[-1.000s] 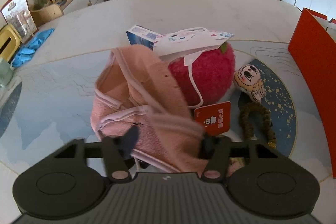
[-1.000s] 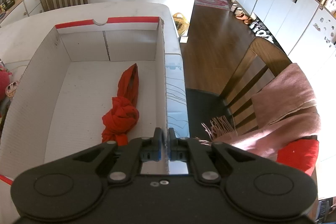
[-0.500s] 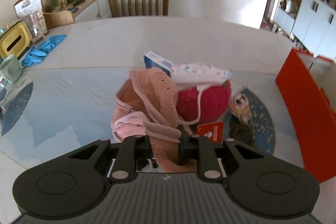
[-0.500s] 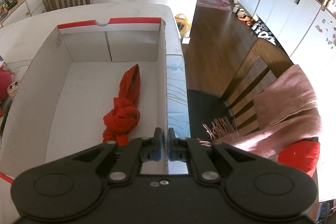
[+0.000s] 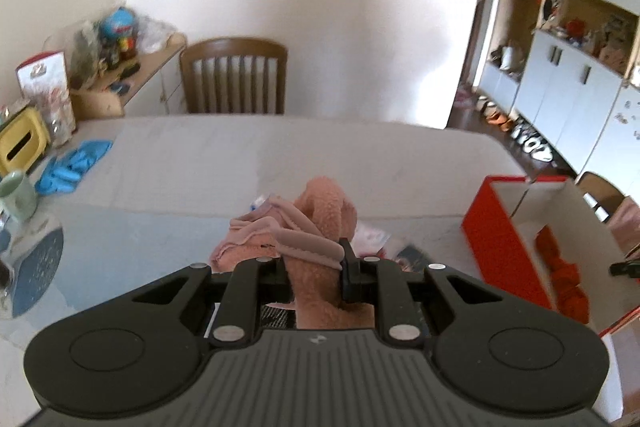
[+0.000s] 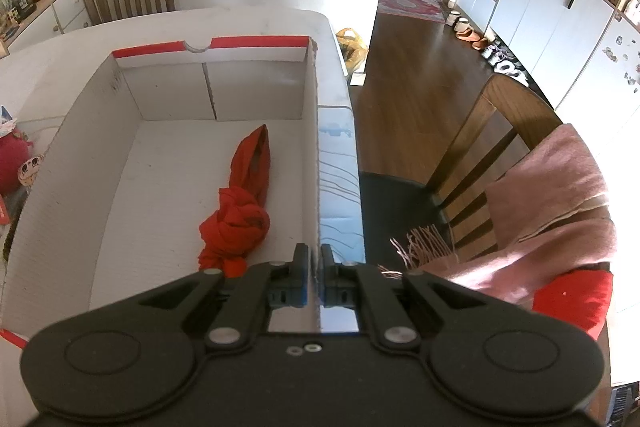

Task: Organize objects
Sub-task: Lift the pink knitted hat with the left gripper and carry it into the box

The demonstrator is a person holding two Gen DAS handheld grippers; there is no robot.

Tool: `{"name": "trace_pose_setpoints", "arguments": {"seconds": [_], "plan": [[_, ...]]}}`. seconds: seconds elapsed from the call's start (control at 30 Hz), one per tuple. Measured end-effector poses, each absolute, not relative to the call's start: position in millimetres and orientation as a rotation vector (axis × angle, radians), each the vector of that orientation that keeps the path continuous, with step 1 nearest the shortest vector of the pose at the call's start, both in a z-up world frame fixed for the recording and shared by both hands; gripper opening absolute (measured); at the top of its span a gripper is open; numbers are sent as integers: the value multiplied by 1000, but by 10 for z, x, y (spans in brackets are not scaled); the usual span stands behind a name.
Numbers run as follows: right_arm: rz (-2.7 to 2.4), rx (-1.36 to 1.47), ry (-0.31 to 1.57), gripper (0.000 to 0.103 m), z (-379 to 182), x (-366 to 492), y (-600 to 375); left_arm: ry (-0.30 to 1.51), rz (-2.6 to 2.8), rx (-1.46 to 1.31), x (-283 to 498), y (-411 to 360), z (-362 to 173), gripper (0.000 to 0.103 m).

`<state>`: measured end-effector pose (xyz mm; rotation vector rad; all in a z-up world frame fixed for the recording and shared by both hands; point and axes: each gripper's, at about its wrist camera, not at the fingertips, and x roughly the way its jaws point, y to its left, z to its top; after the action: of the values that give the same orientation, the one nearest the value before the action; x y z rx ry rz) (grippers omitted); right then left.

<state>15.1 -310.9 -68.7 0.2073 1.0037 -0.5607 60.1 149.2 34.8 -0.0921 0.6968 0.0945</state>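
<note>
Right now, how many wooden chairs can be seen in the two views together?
2. One chair stands at the far side of the table; one chair is beside its right edge, a pink scarf draped over it. Others may be hidden.

Right tongs (image 6: 314, 269) pinch the box (image 6: 312, 131) wall beside red cloth (image 6: 240, 203)

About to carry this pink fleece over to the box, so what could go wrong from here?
1. The left gripper pinches only one fold of the pink fleece garment; the loose hanging part may snag or slip out.
2. The right gripper is clamped on the red box wall, so it could crowd the drop.
3. The red cloth already lies inside; aim beside it.
</note>
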Motion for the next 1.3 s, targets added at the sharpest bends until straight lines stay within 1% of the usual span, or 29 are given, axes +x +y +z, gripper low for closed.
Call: {"name": "trace_pose_setpoints", "arguments": {"seconds": [0.3, 0.5, 0.8, 1.07, 1.3], "plan": [[-556, 210, 1001, 4, -682, 148, -3121, 581, -31, -70, 658, 1206, 840, 18], [-553, 211, 997, 2, -682, 140, -3124, 559, -157, -37, 847, 843, 977, 18], [-542, 206, 997, 2, -680, 136, -3132, 579, -326, 32, 1242, 111, 901, 18], [-528, 206, 993, 2, -681, 114, -3145, 597, -441, 95, 1438, -566, 818, 18], [-514, 206, 992, 2, -691, 108, -3160, 656, -474, 170, 1657, -1026, 555, 18]]}}
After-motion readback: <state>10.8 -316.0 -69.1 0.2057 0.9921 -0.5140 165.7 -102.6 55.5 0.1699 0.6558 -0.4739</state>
